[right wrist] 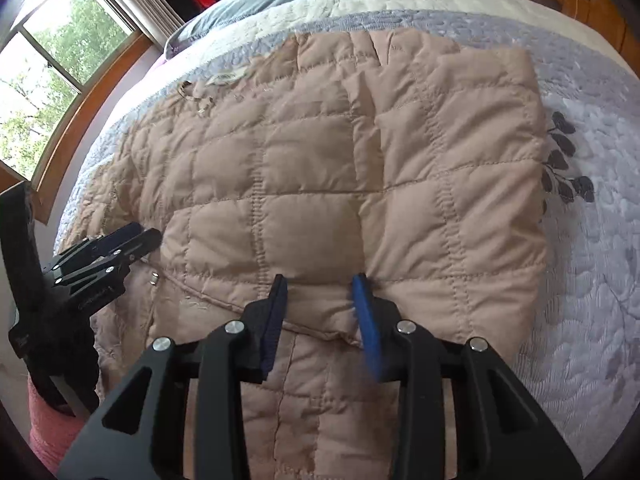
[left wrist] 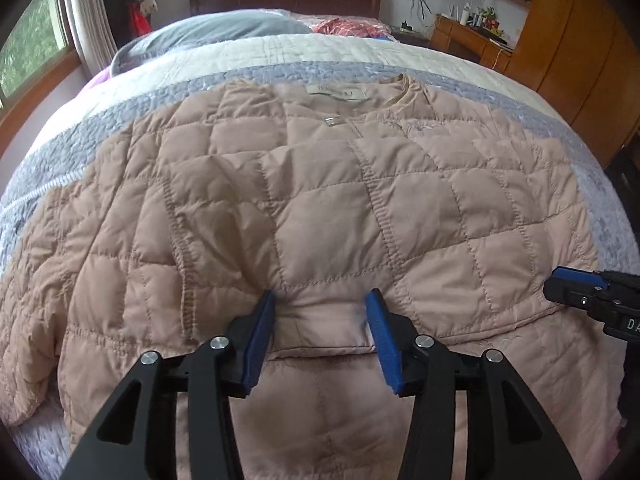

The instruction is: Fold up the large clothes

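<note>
We see the right gripper with its jaws pressed into a fold of the tan quilted jacket on the bed. The left gripper rests at the jacket's left edge.

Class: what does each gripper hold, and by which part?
Both the left gripper and right gripper pinch the quilted jacket at its folded near edge.

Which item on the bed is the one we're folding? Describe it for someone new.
Start at the bed's lavender quilt. Spread across its near half lies the jacket, wide and puffy. It is the only beige, diamond-quilted piece, with a round collar and a pale label inside the neck.
</note>
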Motion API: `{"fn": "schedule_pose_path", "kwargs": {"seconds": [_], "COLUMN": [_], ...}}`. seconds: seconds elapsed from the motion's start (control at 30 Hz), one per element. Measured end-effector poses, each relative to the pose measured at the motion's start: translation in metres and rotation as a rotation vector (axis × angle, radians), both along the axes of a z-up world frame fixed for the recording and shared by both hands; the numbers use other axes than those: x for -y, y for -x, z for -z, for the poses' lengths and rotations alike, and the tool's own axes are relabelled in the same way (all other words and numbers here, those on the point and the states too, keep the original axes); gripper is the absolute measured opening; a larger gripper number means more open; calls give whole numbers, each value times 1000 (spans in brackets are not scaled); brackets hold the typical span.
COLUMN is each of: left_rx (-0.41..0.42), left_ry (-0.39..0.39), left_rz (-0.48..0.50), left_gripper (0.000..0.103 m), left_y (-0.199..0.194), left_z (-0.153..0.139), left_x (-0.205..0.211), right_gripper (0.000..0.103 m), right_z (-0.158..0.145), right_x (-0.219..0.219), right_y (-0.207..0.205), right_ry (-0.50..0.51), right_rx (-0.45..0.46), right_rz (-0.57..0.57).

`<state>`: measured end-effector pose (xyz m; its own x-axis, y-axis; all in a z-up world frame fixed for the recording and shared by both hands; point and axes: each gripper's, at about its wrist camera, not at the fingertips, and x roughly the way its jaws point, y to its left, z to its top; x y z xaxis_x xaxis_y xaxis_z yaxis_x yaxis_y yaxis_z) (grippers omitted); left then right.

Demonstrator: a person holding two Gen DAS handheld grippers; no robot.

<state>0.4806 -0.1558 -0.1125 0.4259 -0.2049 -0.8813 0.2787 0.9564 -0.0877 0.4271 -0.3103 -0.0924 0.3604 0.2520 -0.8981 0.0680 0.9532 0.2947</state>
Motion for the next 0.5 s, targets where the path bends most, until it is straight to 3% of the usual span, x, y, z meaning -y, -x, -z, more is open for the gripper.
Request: {"fn": "schedule_pose_path", "kwargs": {"seconds": [0.1, 0.27, 0.5], "left_rx": [25, 106, 14], "left_ry": [78, 71, 3], "left_rz": [-36, -147, -554], "left_gripper": [50, 71, 74], "left_y": [16, 57, 101], "left_z": [-24, -51, -28], "left_x": [-34, -130, -318], "right_gripper": [42, 46, 47], "right_z": [-23, -49, -39], "right_x": [3, 25, 53], "right_y": [16, 50, 79], "right_ry": [-44, -34, 29], "right_rx": [66, 108, 58], "right_rz": [-5, 22, 66]}}
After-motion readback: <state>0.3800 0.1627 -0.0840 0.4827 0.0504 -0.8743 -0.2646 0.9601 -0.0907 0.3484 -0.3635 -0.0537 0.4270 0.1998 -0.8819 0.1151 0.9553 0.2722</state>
